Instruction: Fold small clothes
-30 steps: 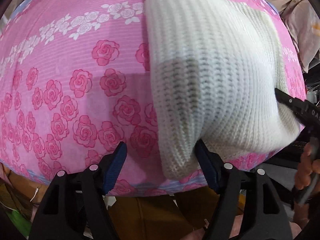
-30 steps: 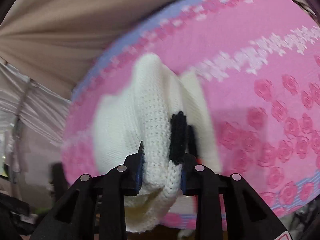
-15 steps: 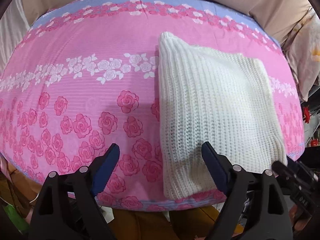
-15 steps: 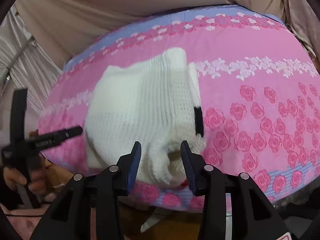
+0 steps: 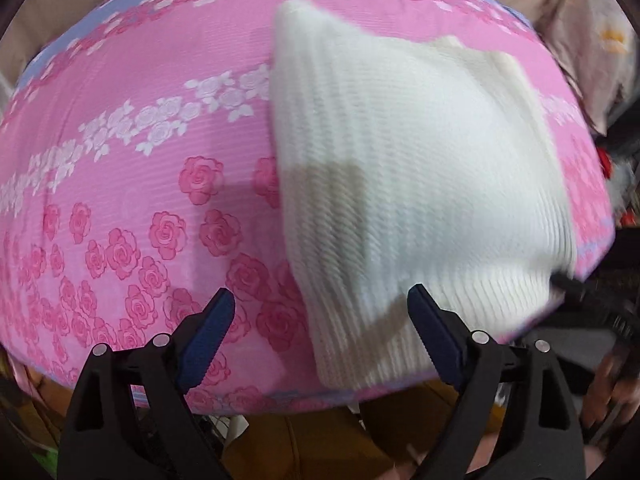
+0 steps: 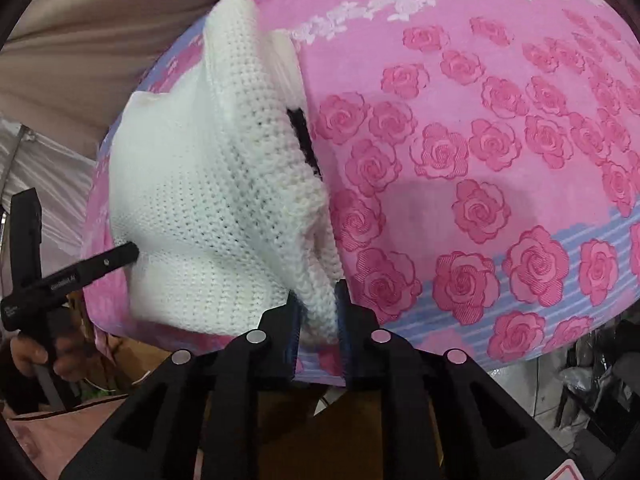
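Right wrist view: right gripper (image 6: 316,312) clamped on the white knit garment's (image 6: 208,184) near corner.
Its jaws have just closed on the knit; left gripper (image 5: 320,336) just opened, empty, over the near hem on the pink rose-print bed (image 5: 120,160). One-sided pulling could undo the fold.

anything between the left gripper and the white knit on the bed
Nothing visible. The left gripper is open above the near corner of the white knit garment, with only the pink rose bedsheet beside it.
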The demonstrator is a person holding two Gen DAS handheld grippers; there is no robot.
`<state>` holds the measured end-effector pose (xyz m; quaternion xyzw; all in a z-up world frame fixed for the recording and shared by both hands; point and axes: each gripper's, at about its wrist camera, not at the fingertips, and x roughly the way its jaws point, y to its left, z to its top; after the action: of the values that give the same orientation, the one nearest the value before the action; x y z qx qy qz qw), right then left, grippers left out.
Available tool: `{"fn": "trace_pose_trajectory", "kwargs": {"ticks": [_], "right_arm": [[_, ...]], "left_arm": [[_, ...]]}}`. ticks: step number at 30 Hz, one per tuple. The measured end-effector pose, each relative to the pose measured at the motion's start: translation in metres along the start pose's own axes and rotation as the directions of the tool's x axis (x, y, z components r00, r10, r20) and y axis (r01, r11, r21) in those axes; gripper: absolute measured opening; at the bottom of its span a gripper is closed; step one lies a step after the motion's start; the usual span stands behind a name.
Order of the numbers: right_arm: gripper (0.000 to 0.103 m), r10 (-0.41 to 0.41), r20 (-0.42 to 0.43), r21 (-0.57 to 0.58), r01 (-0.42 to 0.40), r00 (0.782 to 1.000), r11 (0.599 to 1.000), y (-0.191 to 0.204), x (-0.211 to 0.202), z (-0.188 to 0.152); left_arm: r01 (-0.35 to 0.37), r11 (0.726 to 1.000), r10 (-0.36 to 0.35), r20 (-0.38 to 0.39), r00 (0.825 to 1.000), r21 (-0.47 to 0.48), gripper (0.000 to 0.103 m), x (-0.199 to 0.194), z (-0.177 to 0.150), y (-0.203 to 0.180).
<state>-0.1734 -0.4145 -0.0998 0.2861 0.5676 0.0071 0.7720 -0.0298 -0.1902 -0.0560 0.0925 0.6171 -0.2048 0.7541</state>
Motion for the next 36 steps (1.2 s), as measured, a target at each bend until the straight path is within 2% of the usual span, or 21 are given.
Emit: {"fn": "trace_pose_trajectory", "kwargs": {"ticks": [2,4,6,8,10,11,13,15,17,19,21,23,24,26,27,28,30,32,33,34,36], "right_arm": [[0.037,-0.007,0.072,-0.006,0.008,0.997,1.000,0.010,-0.026,0.004],[0.049,-0.002,0.152,-0.011,0.004,0.988,1.000,0.018,-0.050,0.013],[0.049,0.001,0.201,-0.025,0.004,0.979,1.000,0.026,-0.061,0.026],[0.039,0.010,0.223,-0.076,0.007,0.975,0.997,0.043,-0.057,0.045],[0.036,-0.006,0.195,-0.128,0.032,0.981,0.991,0.056,-0.032,0.058],[0.030,-0.039,0.162,-0.155,0.065,0.986,0.986,0.058,-0.013,0.060],[0.033,-0.163,0.109,-0.214,0.184,0.981,0.959,0.053,0.029,0.068],[0.025,-0.152,0.137,-0.170,0.174,0.979,0.970,0.054,0.016,0.073],[0.021,-0.150,0.216,-0.172,0.189,0.965,0.967,0.074,-0.019,0.074],[0.021,-0.045,0.252,-0.249,0.110,0.967,0.962,0.105,-0.044,0.076],[0.021,0.052,0.188,-0.343,0.016,0.981,0.939,0.141,-0.039,0.080],[0.019,0.081,0.113,-0.427,-0.025,0.990,0.904,0.173,-0.010,0.080],[0.019,0.054,0.077,-0.467,-0.012,0.996,0.884,0.185,0.013,0.078],[0.020,-0.080,-0.038,-0.539,0.047,0.996,0.841,0.198,0.084,0.071],[0.017,-0.063,-0.008,-0.556,0.048,0.998,0.830,0.200,0.095,0.069],[0.015,-0.053,-0.002,-0.552,0.043,0.999,0.832,0.204,0.090,0.074],[0.014,-0.055,-0.001,-0.478,0.048,0.998,0.877,0.205,0.065,0.085],[0.014,0.015,0.111,-0.441,0.036,0.994,0.897,0.193,0.016,0.088],[0.014,-0.006,0.151,-0.425,0.070,0.989,0.902,0.182,0.007,0.090],[0.014,-0.070,0.198,-0.379,0.143,0.978,0.914,0.162,0.000,0.096],[0.012,-0.181,0.184,-0.258,0.225,0.966,0.940,0.114,0.013,0.111]], "left_arm": [[-0.004,1.000,0.004,-0.024,1.000,0.004,0.086,0.003,-0.006,0.004],[-0.021,0.999,0.017,-0.087,0.996,-0.044,0.087,0.019,-0.008,0.014],[-0.011,0.993,-0.005,-0.134,0.991,-0.121,0.087,0.035,-0.011,0.026],[0.020,0.986,-0.043,-0.134,0.990,-0.167,0.087,0.038,-0.012,0.034],[0.020,0.987,-0.042,-0.130,0.991,-0.161,0.087,0.037,-0.012,0.035],[0.020,0.988,-0.038,-0.122,0.992,-0.150,0.087,0.034,-0.011,0.036],[0.015,0.992,-0.022,-0.061,0.998,-0.122,0.083,0.016,-0.012,0.037],[0.016,0.993,-0.008,0.066,0.998,-0.117,0.084,-0.018,-0.013,0.040],[-0.006,0.988,0.029,0.146,0.989,-0.152,0.085,-0.040,-0.011,0.048],[-0.053,0.981,0.087,0.173,0.981,-0.188,0.086,-0.050,-0.010,0.052],[-0.126,0.968,0.167,0.182,0.969,-0.216,0.086,-0.057,-0.006,0.050],[-0.165,0.962,0.207,0.185,0.961,-0.217,0.086,-0.059,-0.004,0.051],[-0.174,0.961,0.215,0.185,0.959,-0.215,0.086,-0.059,-0.004,0.053],[-0.184,0.960,0.223,0.177,0.959,-0.213,0.086,-0.055,-0.005,0.049],[-0.192,0.957,0.232,0.181,0.956,-0.216,0.086,-0.056,-0.003,0.052],[-0.192,0.956,0.235,0.190,0.953,-0.220,0.087,-0.058,-0.005,0.055],[-0.171,0.955,0.223,0.210,0.952,-0.241,0.087,-0.065,-0.007,0.059],[-0.168,0.955,0.219,0.199,0.955,-0.246,0.087,-0.062,-0.006,0.059],[-0.168,0.958,0.215,0.192,0.958,-0.234,0.087,-0.058,-0.004,0.056],[-0.169,0.960,0.212,0.187,0.959,-0.222,0.087,-0.056,-0.004,0.053],[-0.171,0.967,0.204,0.173,0.964,-0.188,0.087,-0.049,0.001,0.042]]}}
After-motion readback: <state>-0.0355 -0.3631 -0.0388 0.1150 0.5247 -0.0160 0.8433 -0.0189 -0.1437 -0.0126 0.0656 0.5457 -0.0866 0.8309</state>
